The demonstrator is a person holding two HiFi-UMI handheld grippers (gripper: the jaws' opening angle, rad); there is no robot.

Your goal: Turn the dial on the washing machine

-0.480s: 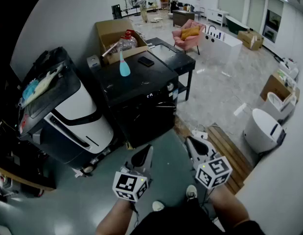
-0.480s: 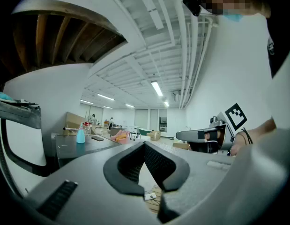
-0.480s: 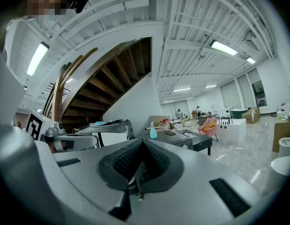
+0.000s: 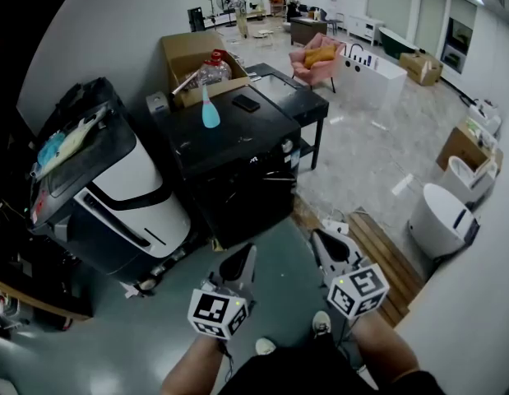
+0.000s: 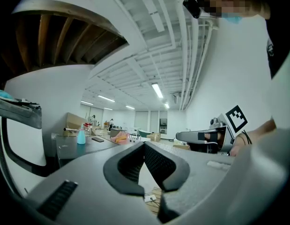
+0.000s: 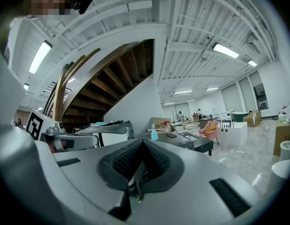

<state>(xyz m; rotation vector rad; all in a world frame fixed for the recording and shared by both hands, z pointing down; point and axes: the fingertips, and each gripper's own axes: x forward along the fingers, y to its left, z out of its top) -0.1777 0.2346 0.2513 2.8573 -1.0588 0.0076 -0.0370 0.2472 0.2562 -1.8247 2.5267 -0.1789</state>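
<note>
The black washing machine (image 4: 229, 167) stands on the floor ahead of me, its control strip and small lit display (image 4: 254, 160) facing me. A small round knob (image 4: 287, 146) shows at the strip's right end. A blue bottle (image 4: 210, 115) and a phone (image 4: 245, 103) lie on its lid. My left gripper (image 4: 242, 263) and right gripper (image 4: 324, 243) are held level close to my body, well short of the machine. Both are shut with nothing in them. In the left gripper view the jaws (image 5: 145, 146) meet; in the right gripper view the jaws (image 6: 142, 144) meet too.
A white and black appliance (image 4: 131, 188) leans at the machine's left. Behind are a cardboard box (image 4: 192, 56) and a black side table (image 4: 291, 97). A wooden pallet (image 4: 386, 249), a power strip (image 4: 336, 225) and a white toilet (image 4: 439, 216) lie to the right.
</note>
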